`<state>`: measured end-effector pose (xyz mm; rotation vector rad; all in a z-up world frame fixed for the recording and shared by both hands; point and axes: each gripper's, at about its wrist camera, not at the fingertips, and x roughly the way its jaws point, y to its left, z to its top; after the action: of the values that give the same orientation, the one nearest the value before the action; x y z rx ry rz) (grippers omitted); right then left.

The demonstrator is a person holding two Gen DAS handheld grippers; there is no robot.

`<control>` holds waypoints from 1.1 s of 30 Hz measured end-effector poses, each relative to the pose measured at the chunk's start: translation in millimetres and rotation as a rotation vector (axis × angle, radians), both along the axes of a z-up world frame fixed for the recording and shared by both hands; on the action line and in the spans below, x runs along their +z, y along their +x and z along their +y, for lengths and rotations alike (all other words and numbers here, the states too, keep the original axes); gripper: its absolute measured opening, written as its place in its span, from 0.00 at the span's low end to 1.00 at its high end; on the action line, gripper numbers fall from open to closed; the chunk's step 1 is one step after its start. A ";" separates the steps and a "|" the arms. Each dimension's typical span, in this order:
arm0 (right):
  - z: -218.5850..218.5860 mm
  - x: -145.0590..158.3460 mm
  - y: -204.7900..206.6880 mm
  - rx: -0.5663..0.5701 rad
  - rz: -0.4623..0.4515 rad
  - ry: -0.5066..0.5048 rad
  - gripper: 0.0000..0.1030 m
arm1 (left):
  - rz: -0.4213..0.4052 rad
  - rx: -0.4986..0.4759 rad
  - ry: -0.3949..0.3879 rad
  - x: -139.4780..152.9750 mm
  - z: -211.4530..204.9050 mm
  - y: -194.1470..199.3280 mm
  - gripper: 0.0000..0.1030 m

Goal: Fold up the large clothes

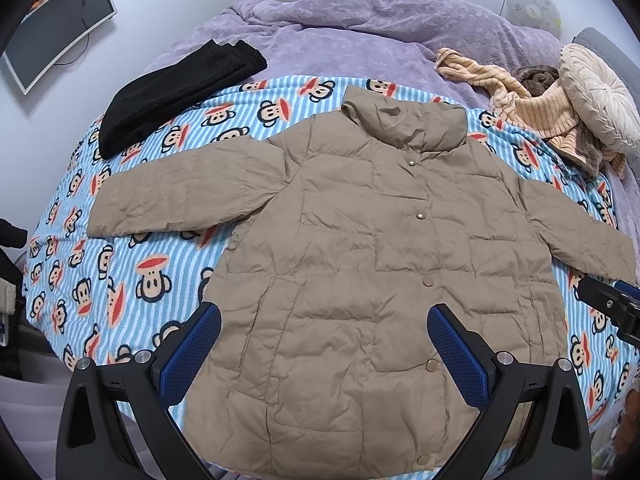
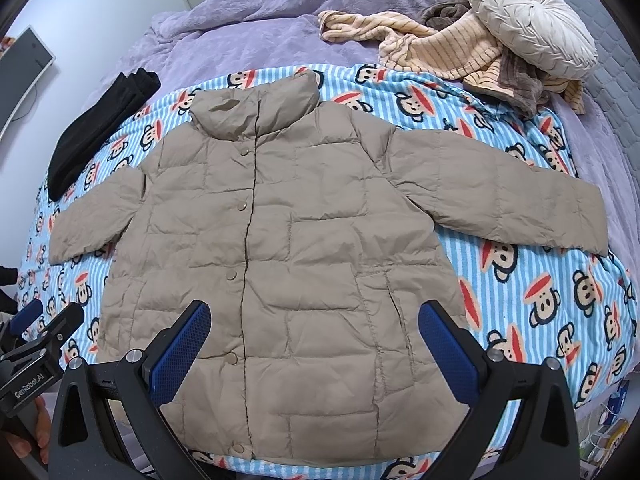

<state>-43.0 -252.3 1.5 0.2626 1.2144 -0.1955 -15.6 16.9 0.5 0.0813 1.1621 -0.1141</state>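
Observation:
A tan quilted puffer jacket (image 1: 360,248) (image 2: 280,248) lies flat and face up on a blue striped monkey-print blanket (image 1: 120,280) (image 2: 540,280). It is snapped shut, with both sleeves spread sideways and the collar at the far end. My left gripper (image 1: 324,328) hovers open above the jacket's hem, nothing between its blue pads (image 1: 200,344). My right gripper (image 2: 316,326) also stands open over the lower half of the jacket, holding nothing. Each gripper shows at the edge of the other's view: the right one (image 1: 612,304) and the left one (image 2: 44,332).
A folded black garment (image 1: 176,96) (image 2: 96,128) lies at the far left of the blanket. A heap of beige striped clothes (image 1: 540,108) (image 2: 452,52) and a round cream cushion (image 1: 596,92) (image 2: 528,20) sit at the far right on a purple bedspread (image 1: 340,36). A monitor (image 1: 52,28) hangs on the left wall.

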 end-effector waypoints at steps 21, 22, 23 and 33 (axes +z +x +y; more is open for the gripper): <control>121.9 -73.4 58.9 0.032 0.115 0.074 1.00 | 0.093 0.210 -0.282 -105.4 177.0 97.8 1.00; 129.6 -81.2 63.5 0.042 0.117 0.089 1.00 | 0.088 0.236 -0.304 -116.0 194.7 105.3 1.00; 137.1 -88.3 66.9 0.054 0.118 0.097 1.00 | 0.087 0.265 -0.321 -127.8 212.4 113.3 1.00; 199.3 -146.0 111.5 0.124 0.112 0.139 1.00 | 0.059 0.503 -0.564 -207.7 323.3 182.8 1.00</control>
<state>68.5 -53.0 -144.5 0.2989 1.3537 -0.0177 167.2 340.1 -207.3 -0.7126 1.1399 0.0050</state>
